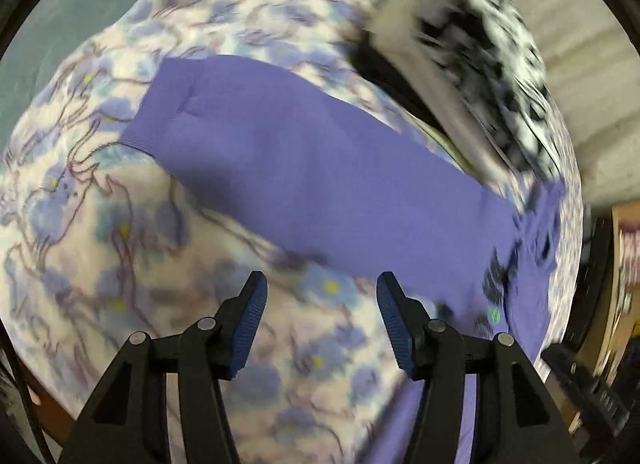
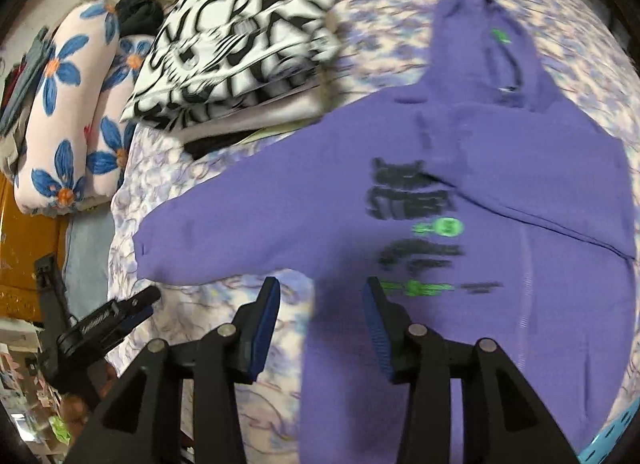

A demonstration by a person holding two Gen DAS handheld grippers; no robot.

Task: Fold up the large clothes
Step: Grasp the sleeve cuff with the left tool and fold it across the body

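A purple hoodie (image 2: 460, 192) with black and green print lies flat and face up on a bed with a floral sheet (image 2: 400, 24). Its hood points away and one sleeve (image 2: 224, 232) stretches out to the left. In the left wrist view that sleeve (image 1: 320, 184) runs diagonally across the sheet (image 1: 120, 244). My left gripper (image 1: 320, 316) is open and empty, just above the sheet near the sleeve. It also shows in the right wrist view (image 2: 136, 306) beside the sleeve cuff. My right gripper (image 2: 320, 320) is open and empty over the hoodie's lower body edge.
A stack of folded clothes topped by a black-and-white patterned piece (image 2: 240, 52) sits beyond the sleeve; it also shows in the left wrist view (image 1: 480, 76). A rolled white quilt with blue flowers (image 2: 68, 112) lies at the left. A wooden bed frame (image 2: 24, 248) borders the left edge.
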